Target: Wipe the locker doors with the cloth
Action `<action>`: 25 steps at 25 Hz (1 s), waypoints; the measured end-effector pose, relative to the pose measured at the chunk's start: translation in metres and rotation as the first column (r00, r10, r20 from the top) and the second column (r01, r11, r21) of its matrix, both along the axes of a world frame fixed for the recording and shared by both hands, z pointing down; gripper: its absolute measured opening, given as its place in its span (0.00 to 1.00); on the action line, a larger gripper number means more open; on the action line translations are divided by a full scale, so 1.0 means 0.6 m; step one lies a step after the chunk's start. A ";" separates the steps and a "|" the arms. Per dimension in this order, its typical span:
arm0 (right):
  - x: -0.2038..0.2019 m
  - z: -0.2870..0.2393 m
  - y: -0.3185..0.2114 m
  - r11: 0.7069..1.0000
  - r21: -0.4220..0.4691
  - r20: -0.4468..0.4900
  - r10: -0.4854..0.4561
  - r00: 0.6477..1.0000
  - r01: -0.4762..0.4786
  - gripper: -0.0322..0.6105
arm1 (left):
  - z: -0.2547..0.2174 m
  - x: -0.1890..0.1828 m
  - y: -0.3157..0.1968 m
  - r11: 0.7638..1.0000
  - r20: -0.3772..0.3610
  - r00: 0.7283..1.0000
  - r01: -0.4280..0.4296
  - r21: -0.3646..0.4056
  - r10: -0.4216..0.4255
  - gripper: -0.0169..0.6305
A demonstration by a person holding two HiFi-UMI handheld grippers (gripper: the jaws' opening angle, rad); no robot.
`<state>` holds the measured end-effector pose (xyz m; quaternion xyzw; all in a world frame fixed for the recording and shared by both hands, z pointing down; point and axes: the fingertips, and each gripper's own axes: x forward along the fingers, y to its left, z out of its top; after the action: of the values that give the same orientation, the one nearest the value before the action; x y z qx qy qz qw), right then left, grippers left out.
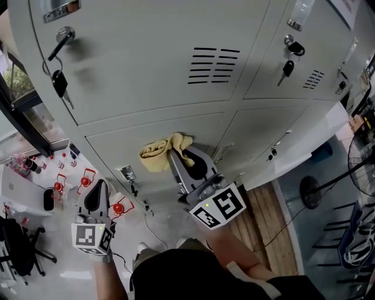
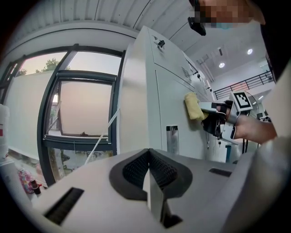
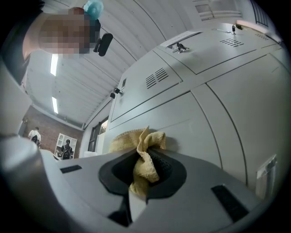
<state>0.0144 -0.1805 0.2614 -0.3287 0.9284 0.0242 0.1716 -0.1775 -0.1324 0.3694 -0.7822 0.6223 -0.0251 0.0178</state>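
Nearest, at seven o'clock, the left tongs (image 1: 96,198) hung closed and empty. The right tongs (image 1: 184,162) gripped the yellow cloth (image 1: 157,153) — bunched at their tip toward eleven o'clock, against the lower locker door (image 1: 117,146), with the upper doors (image 1: 146,58) beyond.

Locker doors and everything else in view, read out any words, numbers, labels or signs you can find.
No text can be read anywhere.
Label plate on the upper locker door: blurred, unreadable.
Small label holder on the lockers: too small to read.
Marker cube: square patterns only, no letters.
Wall posters: too small to read.
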 end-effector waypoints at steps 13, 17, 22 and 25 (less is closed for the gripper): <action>0.111 0.004 -0.031 0.994 -0.028 0.035 0.110 0.993 -0.109 0.12 | 0.009 0.045 -0.012 1.000 0.001 1.000 0.011 -0.005 -0.011 0.04; 0.132 0.012 -0.036 0.988 -0.052 0.046 0.149 0.988 -0.147 0.12 | 0.012 0.050 -0.013 1.000 -0.003 1.000 0.003 -0.011 -0.003 0.04; 0.147 0.027 -0.040 0.977 -0.084 0.052 0.199 0.979 -0.194 0.12 | 0.017 0.047 -0.012 1.000 0.004 1.000 -0.021 -0.008 0.021 0.04; 0.150 0.037 -0.040 0.970 -0.104 0.053 0.225 0.973 -0.219 0.12 | 0.018 0.045 -0.011 0.999 0.012 0.999 -0.040 -0.009 0.040 0.04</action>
<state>0.1044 -0.2047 0.2839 -0.4391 0.8798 -0.0128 0.1815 -0.1507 -0.1392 0.3802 -0.7944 0.6062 -0.0323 0.0187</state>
